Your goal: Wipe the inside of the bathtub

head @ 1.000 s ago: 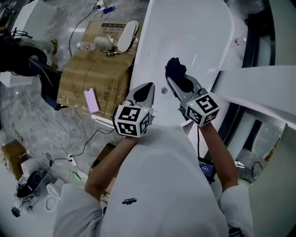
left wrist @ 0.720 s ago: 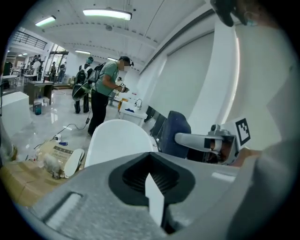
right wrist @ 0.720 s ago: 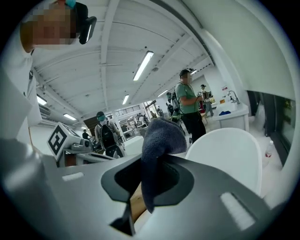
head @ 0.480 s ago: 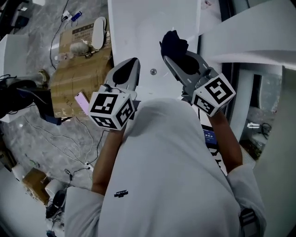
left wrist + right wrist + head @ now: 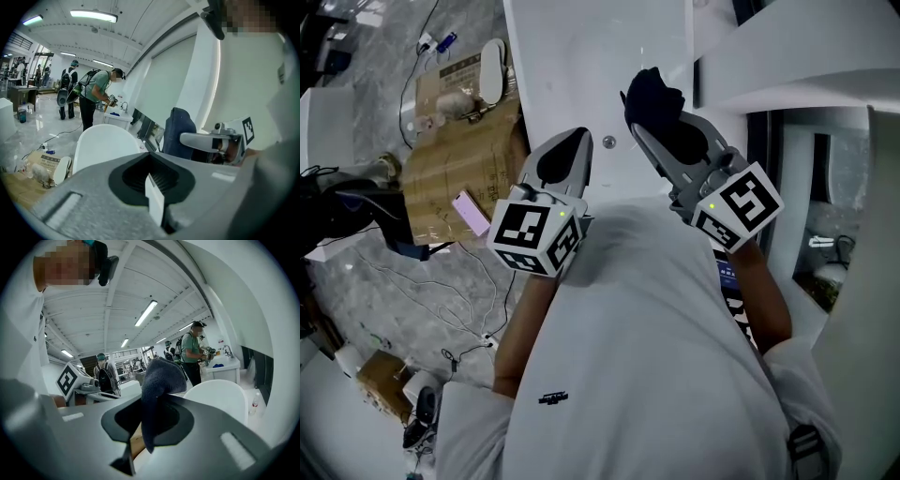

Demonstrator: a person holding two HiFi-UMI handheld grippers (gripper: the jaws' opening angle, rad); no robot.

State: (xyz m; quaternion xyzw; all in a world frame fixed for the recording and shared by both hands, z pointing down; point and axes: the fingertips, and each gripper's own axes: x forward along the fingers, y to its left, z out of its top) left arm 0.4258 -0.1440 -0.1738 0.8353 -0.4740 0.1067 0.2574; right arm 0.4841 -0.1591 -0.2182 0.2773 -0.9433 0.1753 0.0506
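**Small shift of view, same grip**

Compared with one second ago, the head view has turned. The bathtub [image 5: 581, 56] lay slanted in the picture then, and now it runs almost straight up. Both grippers have kept their place side by side over its near end, in front of the person's white shirt [image 5: 647, 356].

The left gripper [image 5: 565, 150] has its jaws pressed together, and its own view shows nothing between them. It is over the left rim of the tub, near a small round metal fitting [image 5: 609, 142] on the white wall.

The right gripper [image 5: 649, 127] is clamped on a dark blue cloth [image 5: 652, 94]. The cloth stands up out of the closed jaws as a bunched fold. It is over the right part of the tub, but I cannot tell from above if it touches the surface. In the right gripper view, the cloth's upper end is free, with the tub's rounded far end beyond it.

On the floor left of the tub is a cardboard box [image 5: 450, 159], and a pink phone [image 5: 471, 211] lies at its near edge.
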